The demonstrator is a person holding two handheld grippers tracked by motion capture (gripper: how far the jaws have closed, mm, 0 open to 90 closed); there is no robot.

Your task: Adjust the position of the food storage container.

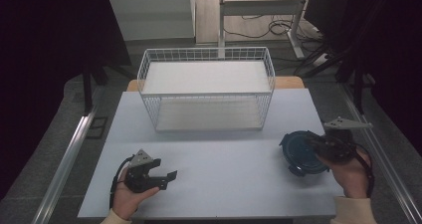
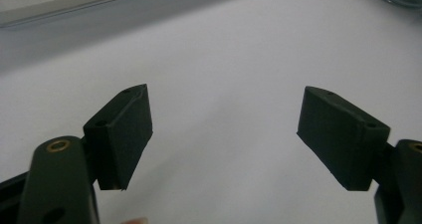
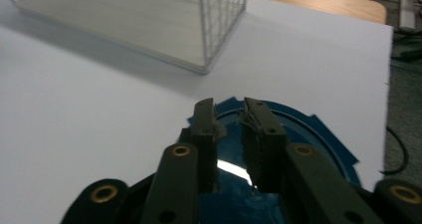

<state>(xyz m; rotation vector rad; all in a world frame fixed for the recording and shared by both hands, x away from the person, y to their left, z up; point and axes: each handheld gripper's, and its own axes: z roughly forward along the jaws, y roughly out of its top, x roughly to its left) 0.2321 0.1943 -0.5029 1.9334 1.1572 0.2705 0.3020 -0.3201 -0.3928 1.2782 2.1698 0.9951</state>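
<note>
A dark blue round lid (image 1: 297,157) with small tabs on its rim hangs tilted over the table's right side. My right gripper (image 1: 312,142) reaches onto it from the right. In the right gripper view the two jaws (image 3: 231,109) stand close together over the lid (image 3: 311,129), pinched on its near edge, with a narrow gap showing glossy blue. My left gripper (image 1: 168,179) rests low at the front left of the table, jaws wide apart. In the left gripper view nothing lies between its fingers (image 2: 224,119), only bare white tabletop.
A white wire basket (image 1: 206,87) with a pale board floor stands at the back middle of the white table (image 1: 219,184); its corner (image 3: 219,25) lies ahead of the right gripper. Metal rails run along both table sides, and cables lie on the floor behind.
</note>
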